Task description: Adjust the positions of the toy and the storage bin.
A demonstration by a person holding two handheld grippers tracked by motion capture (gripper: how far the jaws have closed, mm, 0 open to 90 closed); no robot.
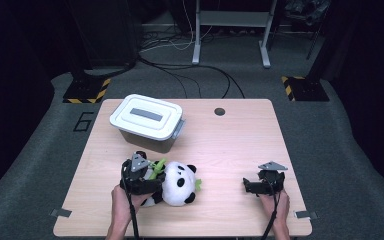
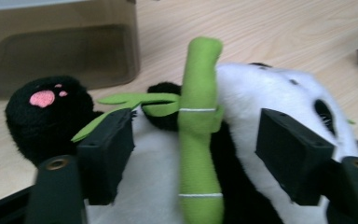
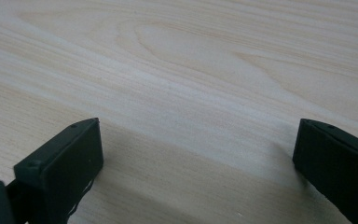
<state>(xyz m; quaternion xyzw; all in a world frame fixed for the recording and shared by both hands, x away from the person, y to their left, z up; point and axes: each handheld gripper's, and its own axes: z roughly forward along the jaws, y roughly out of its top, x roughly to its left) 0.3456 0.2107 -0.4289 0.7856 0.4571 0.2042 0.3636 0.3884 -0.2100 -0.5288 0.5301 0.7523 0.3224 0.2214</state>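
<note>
Now your left tongs (image 2: pixel 196 154) straddle the panda (image 1: pixel 177 184) at the counter's (image 1: pixel 230 150) six o'clock, released; right tongs (image 3: pixel 196 163) idle, released. Next, clench on its belly.

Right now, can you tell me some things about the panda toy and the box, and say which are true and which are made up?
1. The fluffy black-and-white panda toy lies on the light wooden table. True.
2. The white lid is off the grey plastic box. False: the lid sits on the box.
3. The left tongs have the panda's green felt bamboo stick between their jaws. True, with space on both sides.
4. The right tongs hold the panda. False: they are open over bare table.
5. The panda is inside the box. False: it lies in front of it.
</note>
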